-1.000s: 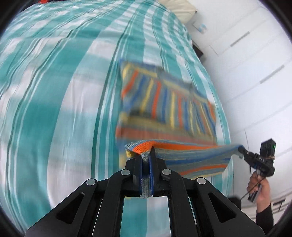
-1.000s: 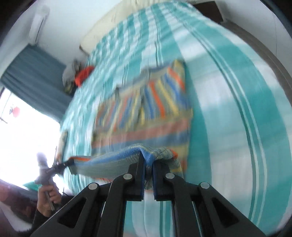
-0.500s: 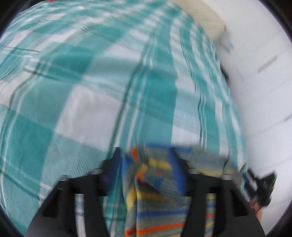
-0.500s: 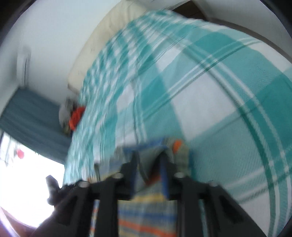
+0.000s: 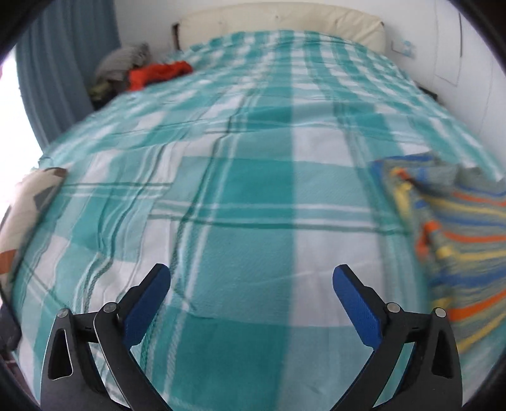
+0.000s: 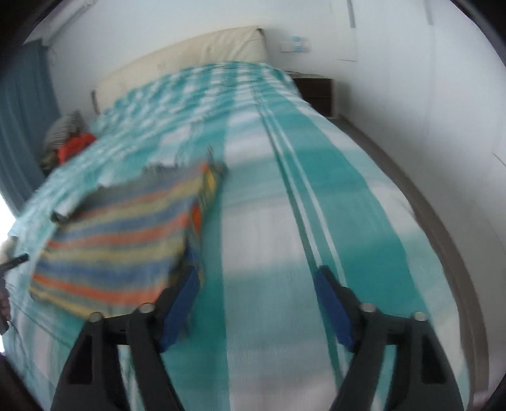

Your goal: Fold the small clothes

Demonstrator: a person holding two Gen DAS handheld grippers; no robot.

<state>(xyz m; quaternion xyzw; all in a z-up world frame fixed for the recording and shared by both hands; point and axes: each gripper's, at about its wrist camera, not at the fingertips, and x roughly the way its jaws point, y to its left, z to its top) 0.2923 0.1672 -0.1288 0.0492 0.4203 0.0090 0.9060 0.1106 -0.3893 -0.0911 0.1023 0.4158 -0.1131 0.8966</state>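
Note:
A small garment with orange, yellow, blue and grey stripes (image 5: 455, 234) lies folded flat on the teal and white checked bedspread (image 5: 253, 196). In the left wrist view it is at the right edge, to the right of my left gripper (image 5: 251, 284), which is open and empty above the bedspread. In the right wrist view the garment (image 6: 120, 240) lies left of centre. My right gripper (image 6: 257, 291) is open and empty, its left finger (image 6: 180, 303) beside the garment's near right edge.
A pile of red and grey clothes (image 5: 151, 71) lies at the bed's far left by a blue curtain (image 5: 63, 63). A cream headboard (image 5: 284, 19) and white wall are behind. A dark nightstand (image 6: 316, 90) stands at the far right. A patterned cushion (image 5: 28, 202) is at the left edge.
Both grippers carried the near edge of the garment over onto its far part, then opened and let it go. Both have pulled away sideways, and the garment lies folded.

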